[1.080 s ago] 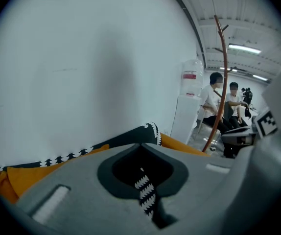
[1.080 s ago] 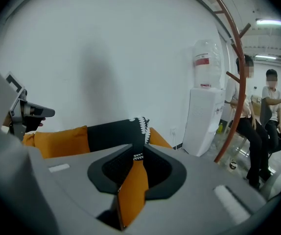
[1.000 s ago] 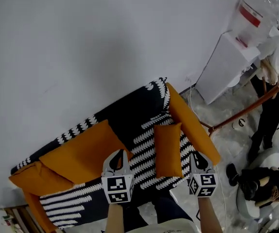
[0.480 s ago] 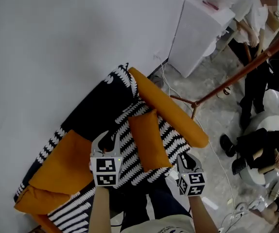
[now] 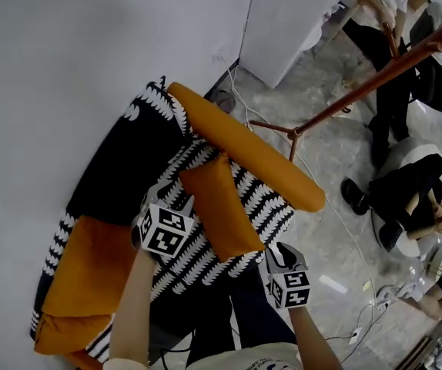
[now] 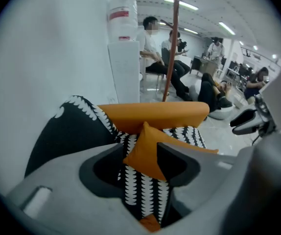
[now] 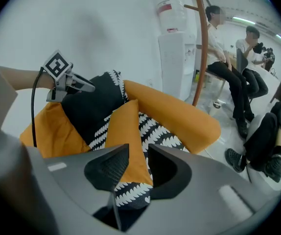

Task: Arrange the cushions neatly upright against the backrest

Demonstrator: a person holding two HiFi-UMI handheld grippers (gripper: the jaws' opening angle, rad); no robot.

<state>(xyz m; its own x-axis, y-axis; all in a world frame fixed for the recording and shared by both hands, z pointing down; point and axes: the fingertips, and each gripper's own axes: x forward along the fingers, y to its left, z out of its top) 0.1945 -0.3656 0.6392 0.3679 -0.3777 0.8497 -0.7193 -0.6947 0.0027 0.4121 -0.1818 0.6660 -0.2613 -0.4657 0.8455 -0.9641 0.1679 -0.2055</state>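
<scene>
The sofa (image 5: 121, 160) stands along the wall, and the big cushion (image 5: 86, 264) rests at its far end by the black backrest. The small cushion (image 5: 219, 210) lies flat on the patterned seat, just beside the orange armrest (image 5: 244, 156). My left gripper (image 5: 167, 195) is at its upper corner and my right gripper (image 5: 282, 254) at its near end. Both sets of jaws have just been opening and stand spread, with cushion in each gap but nothing pinched. I should bite deep into both ends, then tip it up evenly.

The cushion (image 5: 219, 206) you face is soft orange cloth, smooth and matt. The sofa seat (image 5: 269, 201) is patterned cloth too. Your left claw (image 6: 139, 156) and right claw (image 7: 138, 161) look like dull grey plastic. The floor (image 5: 333, 149) is shiny stone
</scene>
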